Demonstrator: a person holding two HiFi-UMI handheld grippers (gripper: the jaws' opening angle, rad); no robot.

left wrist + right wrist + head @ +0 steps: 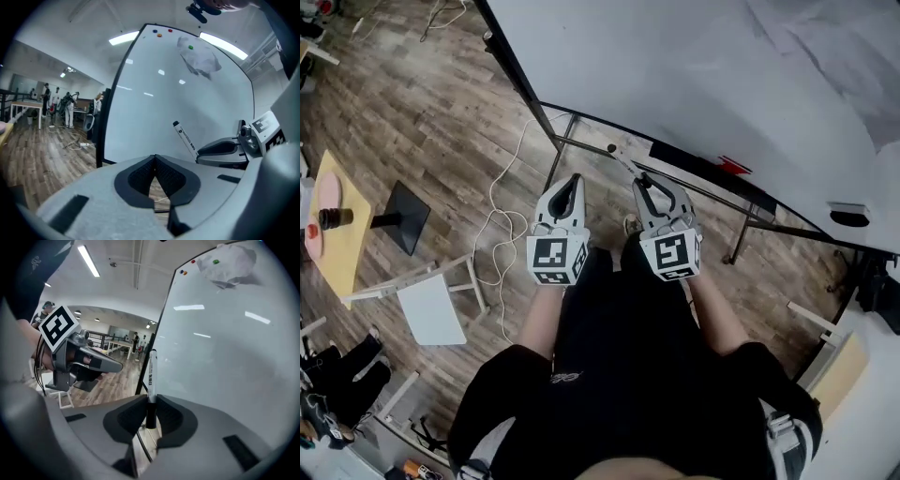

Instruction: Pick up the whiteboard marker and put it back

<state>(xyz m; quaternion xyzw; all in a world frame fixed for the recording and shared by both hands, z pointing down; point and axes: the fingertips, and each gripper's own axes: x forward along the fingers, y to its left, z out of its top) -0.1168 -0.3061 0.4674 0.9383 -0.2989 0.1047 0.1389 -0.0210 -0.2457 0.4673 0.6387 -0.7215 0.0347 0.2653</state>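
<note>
A white whiteboard marker [628, 164] with a black cap sticks out of my right gripper [647, 182], which is shut on its lower end. In the right gripper view the marker [151, 376] stands upright between the pads, close to the whiteboard [225, 348]. My left gripper [573, 180] hangs beside it on the left, shut with nothing in it; its fingertips meet in the left gripper view [154, 158]. That view also shows the marker [186, 139] slanting up from the right gripper [224, 149] in front of the whiteboard [178, 98]. The board's tray [712, 171] runs just beyond the marker tip.
The whiteboard [694, 75] stands on a dark metal frame [739, 239] over a wooden floor. A white cable [499, 234] lies on the floor. To the left are a white stool [431, 307], a black stand base [405, 216] and a yellow table [342, 234]. People [56, 105] stand far off.
</note>
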